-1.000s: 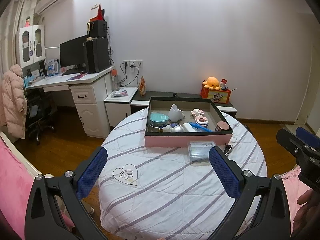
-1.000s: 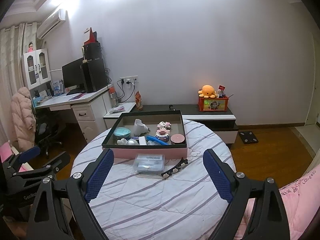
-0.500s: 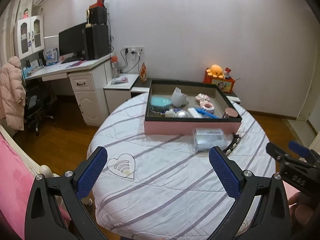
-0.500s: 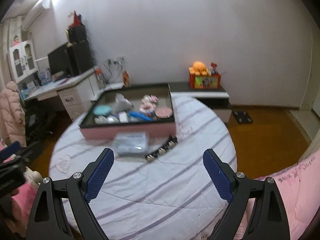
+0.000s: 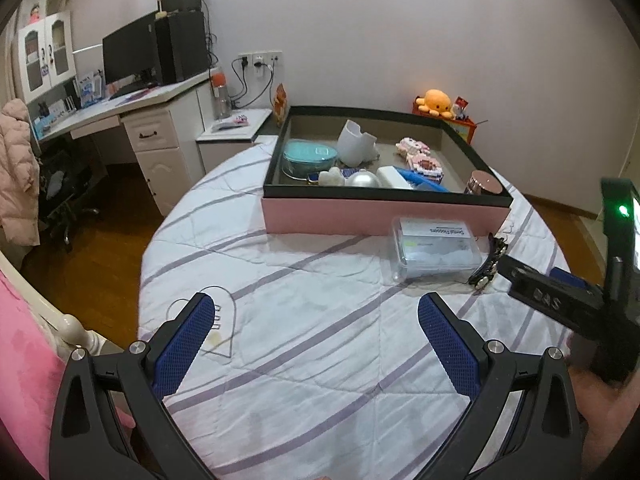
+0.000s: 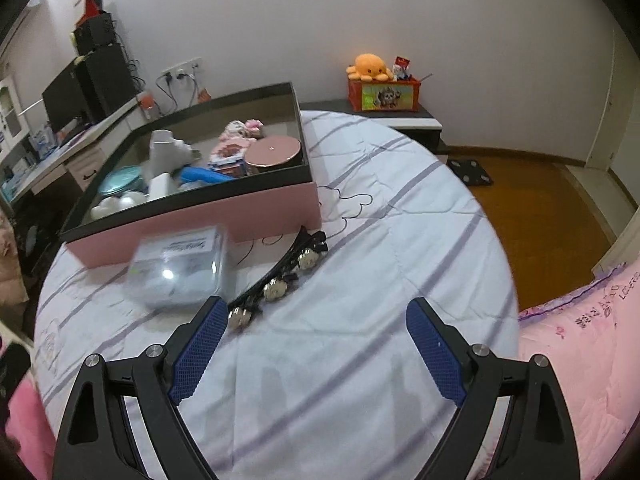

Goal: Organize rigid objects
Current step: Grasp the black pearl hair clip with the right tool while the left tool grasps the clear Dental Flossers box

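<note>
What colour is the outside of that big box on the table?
Pink, with a black rim; the box shows best in the left wrist view.

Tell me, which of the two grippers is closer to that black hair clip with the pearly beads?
Right. The right gripper hangs open just short of the hair clip, one finger almost at its near end. The left gripper, also open, sits farther back over bare quilt.
</note>
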The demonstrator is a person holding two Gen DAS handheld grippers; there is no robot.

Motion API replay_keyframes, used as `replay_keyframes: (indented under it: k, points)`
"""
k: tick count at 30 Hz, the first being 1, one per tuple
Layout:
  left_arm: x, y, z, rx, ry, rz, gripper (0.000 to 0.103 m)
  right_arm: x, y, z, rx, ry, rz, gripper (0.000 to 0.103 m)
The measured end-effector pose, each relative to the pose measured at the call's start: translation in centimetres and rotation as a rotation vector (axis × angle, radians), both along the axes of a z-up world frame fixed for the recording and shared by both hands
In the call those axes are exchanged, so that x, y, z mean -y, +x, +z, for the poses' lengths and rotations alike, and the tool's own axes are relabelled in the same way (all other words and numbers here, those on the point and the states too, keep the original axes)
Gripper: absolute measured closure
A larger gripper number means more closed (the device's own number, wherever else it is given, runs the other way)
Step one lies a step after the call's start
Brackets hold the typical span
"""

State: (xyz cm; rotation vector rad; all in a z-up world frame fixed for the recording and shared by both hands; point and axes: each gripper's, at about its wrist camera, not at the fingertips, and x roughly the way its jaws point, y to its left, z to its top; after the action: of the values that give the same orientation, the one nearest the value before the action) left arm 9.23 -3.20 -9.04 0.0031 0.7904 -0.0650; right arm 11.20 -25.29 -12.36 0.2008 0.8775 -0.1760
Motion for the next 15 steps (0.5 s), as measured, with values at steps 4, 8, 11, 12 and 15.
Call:
replay_keyframes:
  k: [4,8,11,12,15]
  points:
    - [0.3,0.8,-0.7,-0.015,0.007,0.0,0.0,-0.2,2.4,-1.3,-0.037,-0.011,-0.019,0.011]
    - [0.3,1.5,-1.3,-0.029,0.013,0.001,0.0,-0.1,3.5,-2.2,-0.058,-0.042,-0.031,0.011]
    - [0.4,1.9,-1.7,-0.037,0.009,0.001,0.0,-0.3,3.2,-2.7,-0.08,-0.081,0.04,0.02]
    - [0.4,2.1,-1.8,-0.039,0.009,0.001,0.0,-0.3,2.8,-2.6,-0.08,-0.091,0.057,0.026]
    - [0.6,2.3,-2.1,-0.044,0.011,-0.005,0.0,-0.8,1.8,-2.1,-0.076,-0.121,0.084,0.05]
